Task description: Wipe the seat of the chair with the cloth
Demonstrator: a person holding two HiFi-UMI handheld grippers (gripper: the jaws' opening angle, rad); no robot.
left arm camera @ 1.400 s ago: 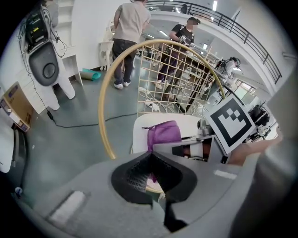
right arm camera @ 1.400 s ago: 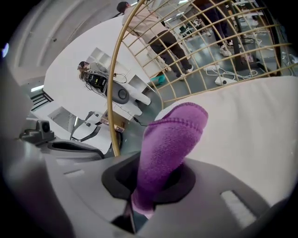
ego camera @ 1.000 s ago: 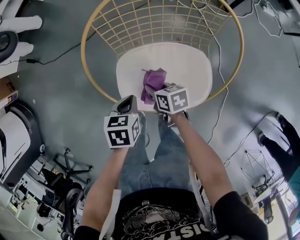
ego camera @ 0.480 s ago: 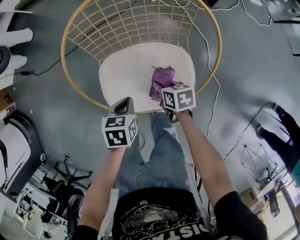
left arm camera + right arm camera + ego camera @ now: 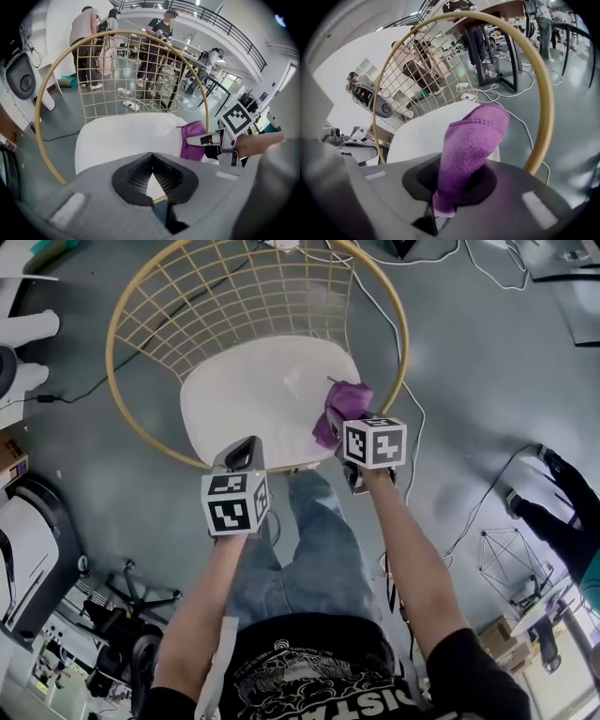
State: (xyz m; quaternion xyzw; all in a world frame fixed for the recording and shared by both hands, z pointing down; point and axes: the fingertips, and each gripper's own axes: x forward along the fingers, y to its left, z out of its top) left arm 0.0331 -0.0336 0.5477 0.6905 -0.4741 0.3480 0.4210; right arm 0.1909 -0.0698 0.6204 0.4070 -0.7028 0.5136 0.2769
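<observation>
Pinching the purple cloth (image 5: 341, 409) over the seat (image 5: 253, 390), right gripper (image 5: 435, 212) fingers clamp tight; left gripper (image 5: 152, 180) fingers meet empty.

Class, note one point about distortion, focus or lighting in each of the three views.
Head view: even light, sharp white seat cushion. Left gripper view: fisheye, black corners, near jaws soft. Right gripper view: same fisheye; purple knitted cloth crisp, people behind hazy.

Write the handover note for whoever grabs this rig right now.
Right gripper: shut on the purple cloth, which sits at the right edge of the white seat.
Left gripper: shut, empty, near the seat's front edge.
Done: cloth gripped and at the seat; wiped area doesn't show.
Left: sweep the cloth across the seat, likely leftward.
</observation>
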